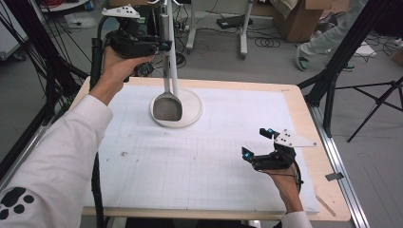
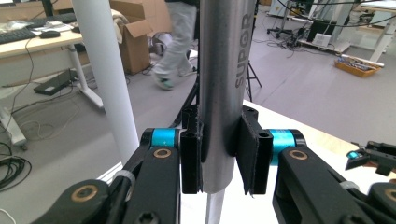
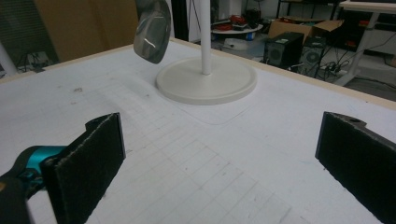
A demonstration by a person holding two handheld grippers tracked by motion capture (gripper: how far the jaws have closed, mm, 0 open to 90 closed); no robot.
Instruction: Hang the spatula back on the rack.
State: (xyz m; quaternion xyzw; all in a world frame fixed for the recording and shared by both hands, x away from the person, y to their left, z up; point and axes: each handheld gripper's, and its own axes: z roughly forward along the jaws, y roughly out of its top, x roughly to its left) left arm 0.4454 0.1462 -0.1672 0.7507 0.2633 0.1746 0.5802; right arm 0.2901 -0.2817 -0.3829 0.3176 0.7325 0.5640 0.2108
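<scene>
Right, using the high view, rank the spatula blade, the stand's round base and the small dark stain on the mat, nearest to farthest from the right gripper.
From the right gripper:
1. Round base, up-left, mid-table.
2. Spatula blade, over the base's left part.
3. Dark stain, far left on the mat.

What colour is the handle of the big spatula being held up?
Shiny silver metal: the spatula handle shows best in the left gripper view, clamped in the left hand-held gripper.

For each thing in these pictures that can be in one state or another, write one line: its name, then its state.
Left gripper: shut on the spatula handle.
Right gripper: open, holding nothing, low over the mat.
Spatula: held upright by its handle, blade down above the stand base, lifted off it in the right gripper view.
Stand: upright, round base flat on the mat.
Mat: lying flat on the table.
</scene>
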